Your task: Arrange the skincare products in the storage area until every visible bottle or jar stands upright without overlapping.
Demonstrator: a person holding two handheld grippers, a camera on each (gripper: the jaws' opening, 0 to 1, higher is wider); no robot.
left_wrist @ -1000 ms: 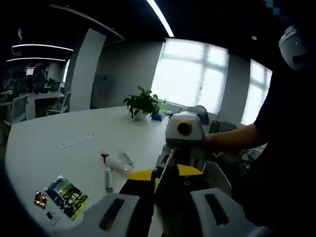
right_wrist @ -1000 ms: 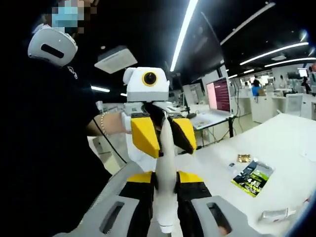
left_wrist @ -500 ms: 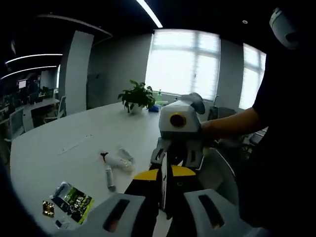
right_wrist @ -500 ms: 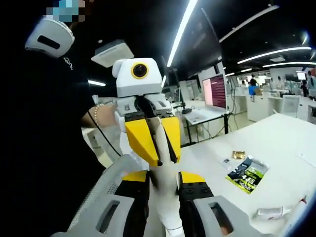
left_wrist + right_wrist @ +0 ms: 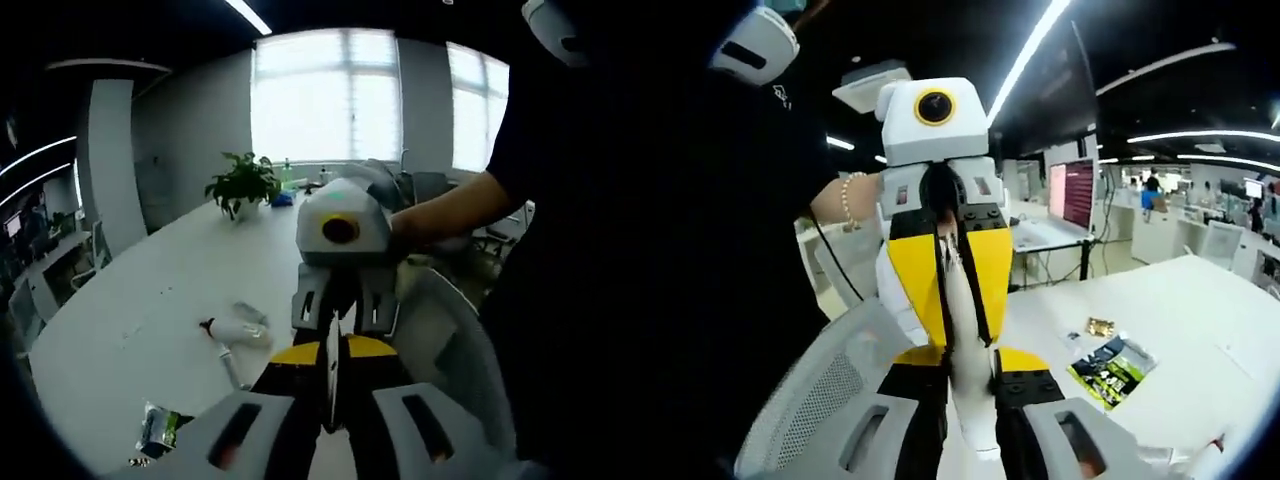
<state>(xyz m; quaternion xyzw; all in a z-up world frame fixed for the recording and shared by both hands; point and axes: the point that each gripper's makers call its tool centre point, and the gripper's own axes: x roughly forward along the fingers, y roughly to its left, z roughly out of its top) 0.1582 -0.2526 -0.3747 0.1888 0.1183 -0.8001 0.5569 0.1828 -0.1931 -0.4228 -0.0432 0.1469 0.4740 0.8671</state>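
- A white tube is held up in the air between both tools, above the white table.
- The right gripper clamps the tube's wider lower part between its yellow-and-black jaws.
- The left gripper is closed on the tube's thin, flat end, seen edge-on.
- On the table lie a white bottle with a dark cap on its side, a slim tube beside it, and a glossy green-and-black packet.
- A potted plant stands at the far end.
- A mesh-backed chair is near left.
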